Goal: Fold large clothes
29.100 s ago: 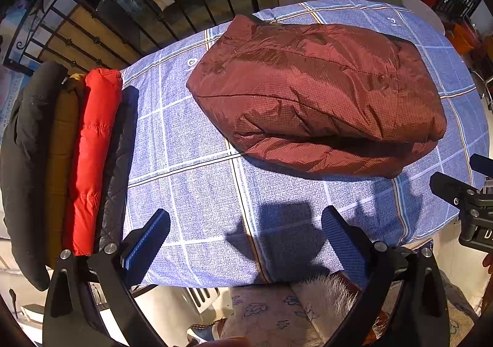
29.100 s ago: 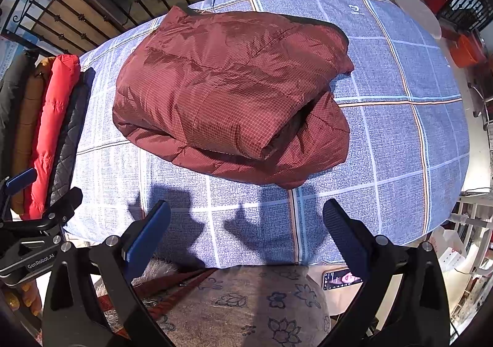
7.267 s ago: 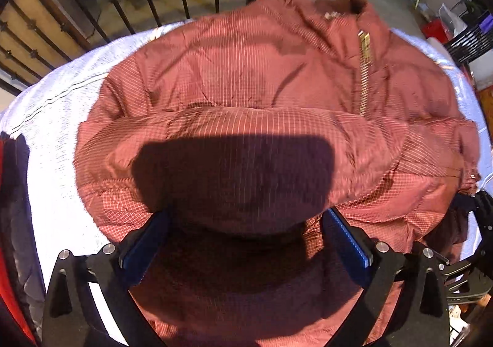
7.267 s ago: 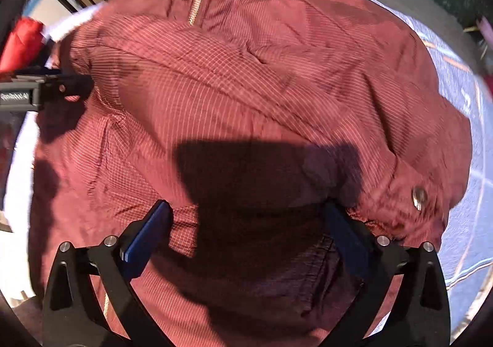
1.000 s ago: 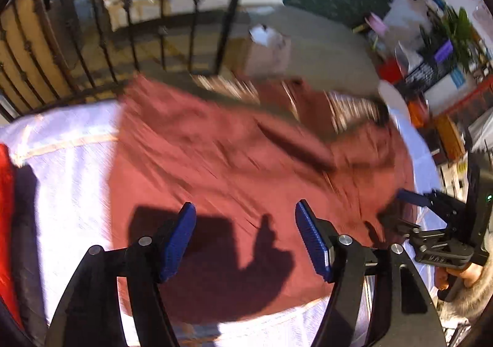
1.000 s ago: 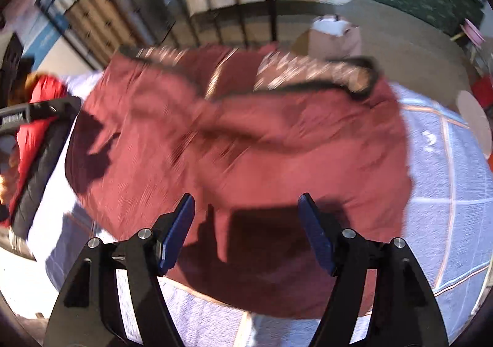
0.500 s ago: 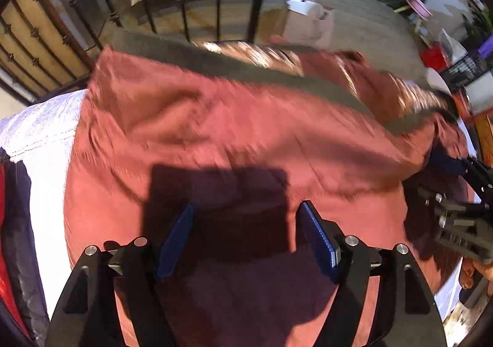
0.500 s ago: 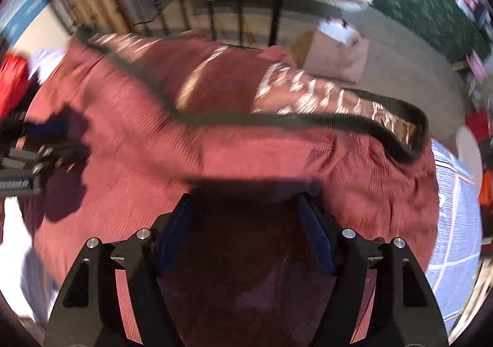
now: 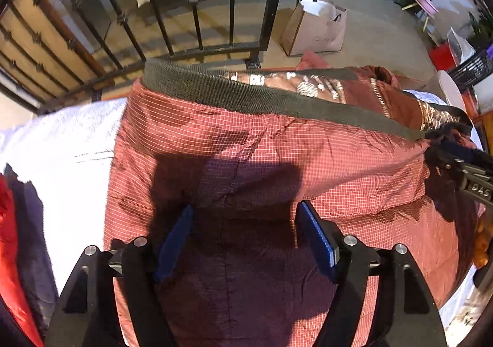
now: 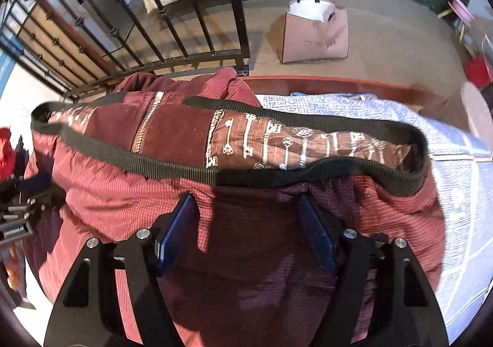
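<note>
The jacket [image 9: 308,156] fills most of both views and hides nearly all of the worktop [image 9: 71,143]; only its pale cloth shows at the left in the left view and its blue checked cloth [image 10: 446,193] at the right in the right view. The jacket's near part is cut off by the bottom of each view and lies in the tools' own shadow. At the far side its dark hem band [image 10: 185,165] stands up, showing a key-print lining [image 10: 292,143] and a zipper [image 10: 144,128]. The left tool [image 9: 243,236] sits low over the jacket, blue pads [image 9: 317,242] partly apart with fabric bulging between them; whether they pinch it I cannot tell. The right tool [image 10: 246,233] looks the same, its grip equally unclear
</note>
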A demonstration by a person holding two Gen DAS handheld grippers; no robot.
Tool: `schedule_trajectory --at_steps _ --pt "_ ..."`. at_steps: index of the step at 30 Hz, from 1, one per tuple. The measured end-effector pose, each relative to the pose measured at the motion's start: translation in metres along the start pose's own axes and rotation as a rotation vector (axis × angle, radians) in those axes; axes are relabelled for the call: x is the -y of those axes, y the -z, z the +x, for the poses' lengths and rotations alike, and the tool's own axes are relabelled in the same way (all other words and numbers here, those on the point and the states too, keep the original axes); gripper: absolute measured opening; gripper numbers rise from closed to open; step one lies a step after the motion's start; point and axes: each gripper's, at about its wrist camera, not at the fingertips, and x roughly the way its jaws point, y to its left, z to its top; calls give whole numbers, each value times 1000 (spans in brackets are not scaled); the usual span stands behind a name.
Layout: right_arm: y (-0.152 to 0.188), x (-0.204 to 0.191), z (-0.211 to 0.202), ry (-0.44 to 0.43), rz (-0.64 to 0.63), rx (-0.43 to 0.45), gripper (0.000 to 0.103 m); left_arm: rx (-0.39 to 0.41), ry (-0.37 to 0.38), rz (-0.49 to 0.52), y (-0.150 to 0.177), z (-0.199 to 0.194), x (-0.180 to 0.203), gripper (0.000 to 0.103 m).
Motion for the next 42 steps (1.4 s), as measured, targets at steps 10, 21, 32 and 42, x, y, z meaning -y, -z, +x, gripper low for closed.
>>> schedule_trajectory --at_steps 10,21,32,42 --pt "62 51 -72 84 162 103 84 150 -2 -17 50 -57 -17 84" --pt "123 52 -104 128 189 47 84 114 -6 -196 121 -77 -59 87" --pt "141 56 -102 68 197 23 84 115 39 -214 124 -87 -71 87" --pt "149 135 -64 -222 508 -38 84 2 113 -269 103 -37 -91 88"
